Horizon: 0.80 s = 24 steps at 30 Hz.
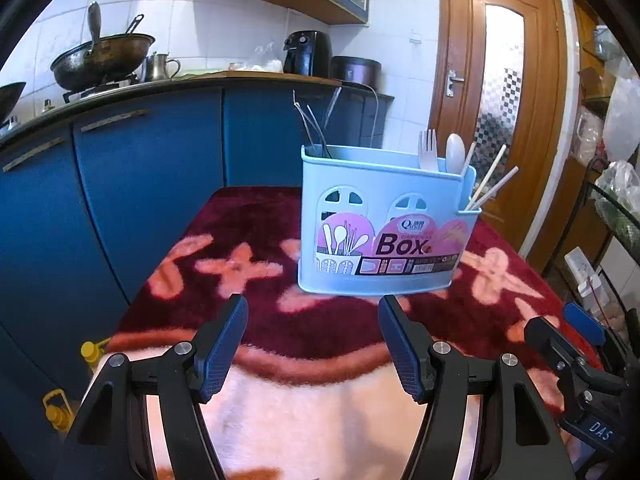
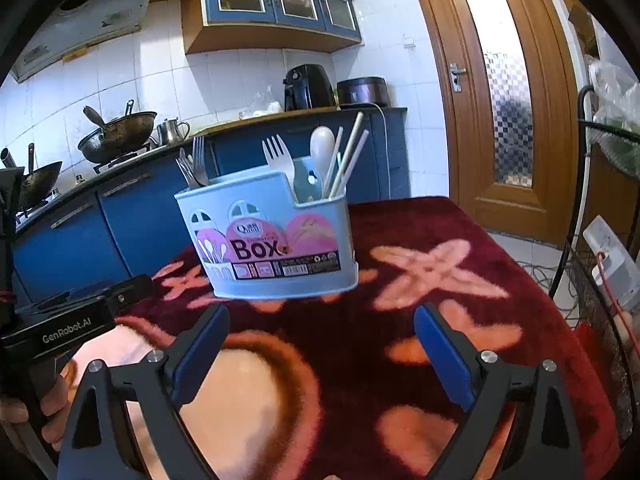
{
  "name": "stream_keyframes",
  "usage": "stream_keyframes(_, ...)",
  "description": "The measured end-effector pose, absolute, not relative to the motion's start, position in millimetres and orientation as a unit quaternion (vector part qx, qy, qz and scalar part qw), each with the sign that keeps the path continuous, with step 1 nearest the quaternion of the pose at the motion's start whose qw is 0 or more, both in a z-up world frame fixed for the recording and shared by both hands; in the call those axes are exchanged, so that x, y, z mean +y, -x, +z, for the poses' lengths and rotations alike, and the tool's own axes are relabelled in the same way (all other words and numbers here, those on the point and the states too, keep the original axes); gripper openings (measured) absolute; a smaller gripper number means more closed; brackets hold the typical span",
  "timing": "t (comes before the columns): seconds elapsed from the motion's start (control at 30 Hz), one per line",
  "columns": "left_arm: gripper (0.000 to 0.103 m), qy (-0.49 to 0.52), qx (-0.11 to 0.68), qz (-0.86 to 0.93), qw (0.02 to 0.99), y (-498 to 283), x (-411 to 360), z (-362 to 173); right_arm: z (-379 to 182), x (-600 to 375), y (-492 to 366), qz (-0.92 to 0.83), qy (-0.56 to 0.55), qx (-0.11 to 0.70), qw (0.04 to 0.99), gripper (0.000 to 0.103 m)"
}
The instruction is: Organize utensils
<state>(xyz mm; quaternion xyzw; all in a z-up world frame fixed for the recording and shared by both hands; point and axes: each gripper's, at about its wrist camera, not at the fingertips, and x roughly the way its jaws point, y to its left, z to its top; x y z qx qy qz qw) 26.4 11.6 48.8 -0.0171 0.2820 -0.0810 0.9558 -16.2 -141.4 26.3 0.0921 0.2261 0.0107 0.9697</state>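
A light-blue utensil box labelled "Box" stands upright on the red patterned blanket. Its left compartment holds metal forks. A white plastic fork, a white spoon and chopsticks stick out on the right side. My left gripper is open with nothing between its fingers, just short of the box. My right gripper is wide open and empty, also in front of the box.
Blue kitchen cabinets run behind the table, with woks on the stove and an air fryer on the counter. A wooden door is at the right. A wire rack with bags stands at the table's right edge.
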Motion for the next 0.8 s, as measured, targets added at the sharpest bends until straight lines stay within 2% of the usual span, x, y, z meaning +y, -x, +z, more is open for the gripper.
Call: stream_keyframes(0.8,0.069,0.000,0.272,-0.088,0.958,-23.9,2.6,46.7,22.4,-143.3,15.4,0.013,-0.099,0.235,0.967,0.096)
